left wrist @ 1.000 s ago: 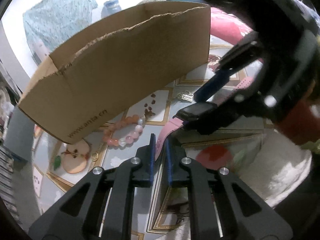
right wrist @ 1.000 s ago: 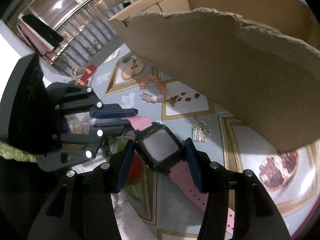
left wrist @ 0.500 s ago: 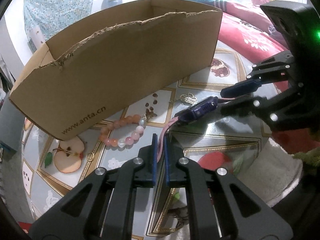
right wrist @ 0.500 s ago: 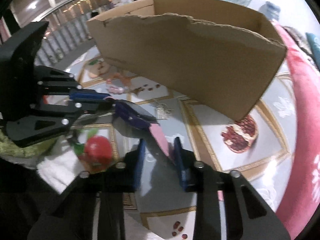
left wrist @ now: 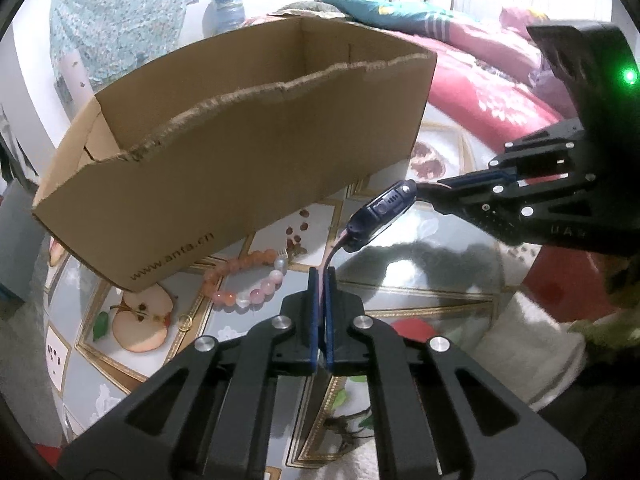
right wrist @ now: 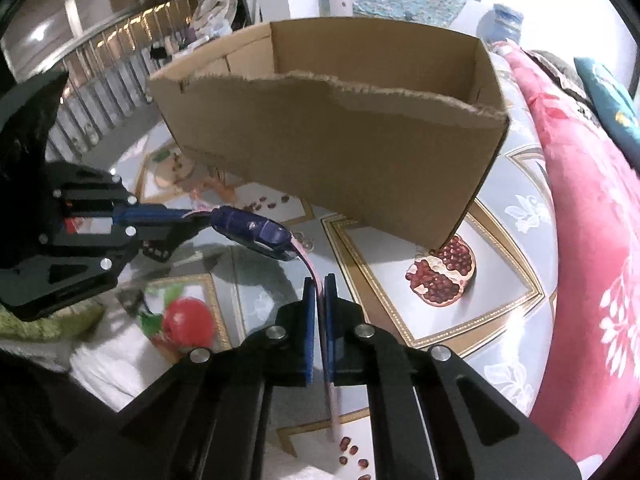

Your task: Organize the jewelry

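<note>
Since a second ago the right gripper (right wrist: 319,280) has slid off the watch (left wrist: 380,210) face and clamped its pink strap; the left gripper (left wrist: 319,276) grips the other strap. The watch hangs between them, before the box (left wrist: 240,152), above the bracelet (left wrist: 244,280).

a tablecloth (left wrist: 420,276) printed with fruit in gold frames covers the table. a cardboard box (left wrist: 248,168), its near edge torn ragged, stands open on the cloth, with "www.anta.cn" printed low on its front. behind the box stand a blue-capped jar (left wrist: 228,10) and a teal patterned cloth (left wrist: 120,20). right of the box lies a red flowered blanket (right wrist: 592,208), with a teal pillow (left wrist: 376,4) beyond it. left of the box, in the right wrist view, runs a railing (right wrist: 100,76).
</note>
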A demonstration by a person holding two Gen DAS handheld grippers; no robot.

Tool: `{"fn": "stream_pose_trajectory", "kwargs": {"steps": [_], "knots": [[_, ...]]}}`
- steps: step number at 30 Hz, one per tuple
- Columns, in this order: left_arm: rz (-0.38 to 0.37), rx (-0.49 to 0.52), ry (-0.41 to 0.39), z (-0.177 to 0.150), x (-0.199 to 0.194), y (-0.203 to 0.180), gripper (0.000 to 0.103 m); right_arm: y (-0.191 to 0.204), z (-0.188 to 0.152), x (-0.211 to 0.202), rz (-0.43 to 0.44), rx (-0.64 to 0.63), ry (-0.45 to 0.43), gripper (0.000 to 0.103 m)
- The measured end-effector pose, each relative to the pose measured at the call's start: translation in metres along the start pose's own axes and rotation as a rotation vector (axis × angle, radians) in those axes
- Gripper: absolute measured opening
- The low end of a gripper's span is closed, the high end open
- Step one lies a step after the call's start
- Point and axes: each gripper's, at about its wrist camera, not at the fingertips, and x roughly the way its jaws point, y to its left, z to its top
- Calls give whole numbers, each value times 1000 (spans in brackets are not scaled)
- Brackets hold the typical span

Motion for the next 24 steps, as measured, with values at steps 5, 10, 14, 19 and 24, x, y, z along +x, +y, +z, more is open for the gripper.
{"fn": "stream_pose_trajectory", "kwargs": {"steps": [5,10,14,19,24], "knots": [[6,12,-39,10,-22,0,2,2,9,-23,8,17,-57,5],[40,37,-99,22,-53,3,2,15,26,-53,-18,-24,-129,5],[61,33,-160,44,-79,16,2,21,53,-71,-34,-59,-190,5],[60,-11,-168,82,-84,48,2,10,105,-62,10,-61,-171,5],[-1,-112,-65,122,-52,89,2,-23,160,-9,129,14,17,5]]}}
